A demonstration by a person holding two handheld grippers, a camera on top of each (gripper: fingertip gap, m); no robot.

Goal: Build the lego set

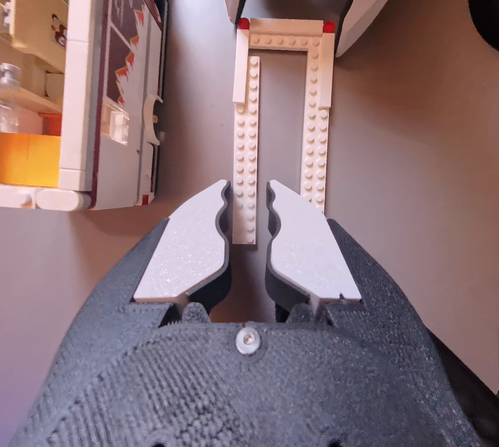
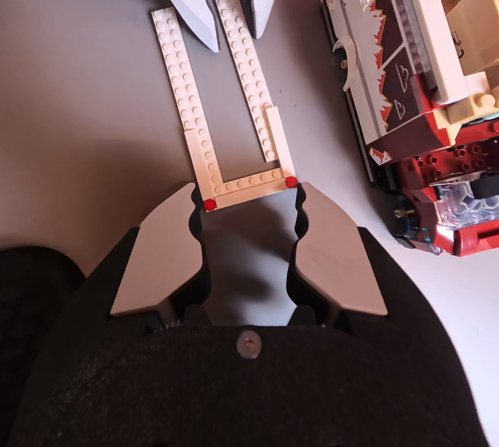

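Grey tabletop [image 2: 81, 82] carries a white brick frame [image 2: 243, 186], U-shaped, with a red stud [image 2: 291, 181] at each corner of its closed end. My left gripper [image 1: 248, 185] stands spread around one long studded arm [image 1: 246, 150]; I see a gap on the right pad. My right gripper [image 2: 247, 191] grips the closed end, both pads touching its corners. A dark red brick van [image 2: 405, 82] lies near.

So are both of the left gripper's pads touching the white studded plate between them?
Apart on one side. The left wrist view shows a strip of grey table between the white studded plate and the left gripper's right-hand finger. Contact at the other pad is unclear.
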